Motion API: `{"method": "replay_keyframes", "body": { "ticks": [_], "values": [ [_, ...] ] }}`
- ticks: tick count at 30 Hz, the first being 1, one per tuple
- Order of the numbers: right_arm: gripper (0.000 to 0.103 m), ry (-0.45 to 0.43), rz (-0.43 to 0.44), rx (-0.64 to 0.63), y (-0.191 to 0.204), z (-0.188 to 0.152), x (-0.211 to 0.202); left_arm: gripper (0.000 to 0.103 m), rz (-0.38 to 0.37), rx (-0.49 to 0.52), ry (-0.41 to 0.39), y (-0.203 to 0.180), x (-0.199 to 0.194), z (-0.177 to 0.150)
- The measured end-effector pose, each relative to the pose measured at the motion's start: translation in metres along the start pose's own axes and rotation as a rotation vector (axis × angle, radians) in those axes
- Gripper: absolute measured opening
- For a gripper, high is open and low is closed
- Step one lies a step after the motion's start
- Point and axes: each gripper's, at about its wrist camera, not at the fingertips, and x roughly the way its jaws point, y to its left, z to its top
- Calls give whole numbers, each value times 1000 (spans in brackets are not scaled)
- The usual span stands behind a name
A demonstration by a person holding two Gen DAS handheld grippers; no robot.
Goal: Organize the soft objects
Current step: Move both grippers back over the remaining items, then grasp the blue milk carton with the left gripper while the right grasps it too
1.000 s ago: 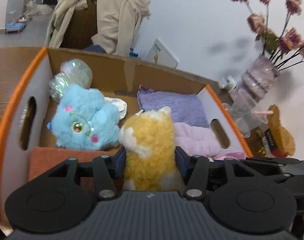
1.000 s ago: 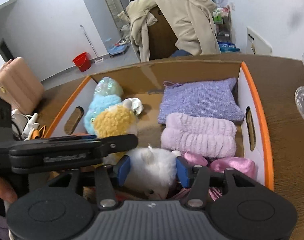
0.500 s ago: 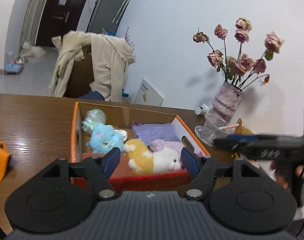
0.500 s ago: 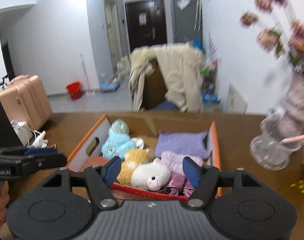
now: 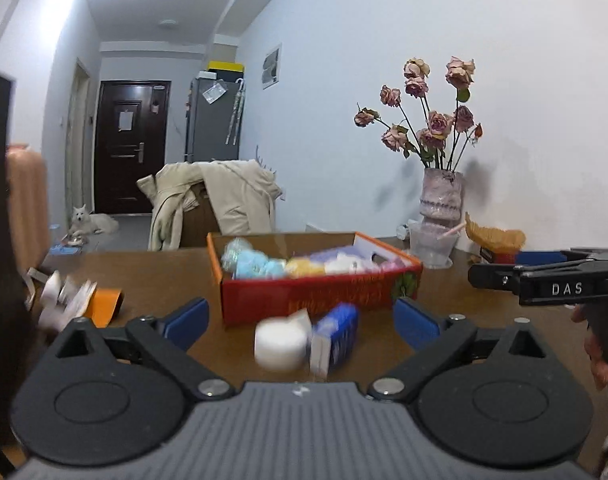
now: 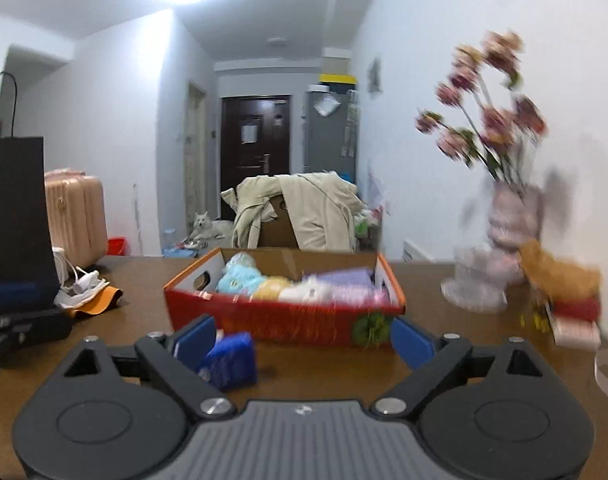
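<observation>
We hold the left tool (image 5: 299, 316) and right tool (image 6: 304, 338), jaws just spread wide on nothing, well back from the box (image 6: 283, 320) of plush toys (image 6: 239, 278) on the worktop (image 6: 444, 344); packing seems finished, leaving only retreat.

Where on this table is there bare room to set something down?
Bare wood lies left of the box, between it and the orange item, and right of it, before the clear cup. Crowded: box interior, the far right by the vase, and in front where the blue pack sits.
</observation>
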Motion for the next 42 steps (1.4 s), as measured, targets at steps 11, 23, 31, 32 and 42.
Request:
{"method": "replay_keyframes", "body": {
  "ticks": [11,23,31,32,42],
  "values": [
    [97,8,-31,30,32,-61,-58,102,-2,-38,22,6,-48,-33],
    [98,2,-16,28,34,-50,-42,103,-2,-58,46,7,-32,-29],
    [97,40,19,80,27,-36,10,102,5,-68,165,26,39,-10],
    [97,52,36,87,26,-34,19,102,13,-71,182,29,52,-7],
    [55,186,218,150,10,3,143,55,-126,-317,326,43,137,5]
  ]
}}
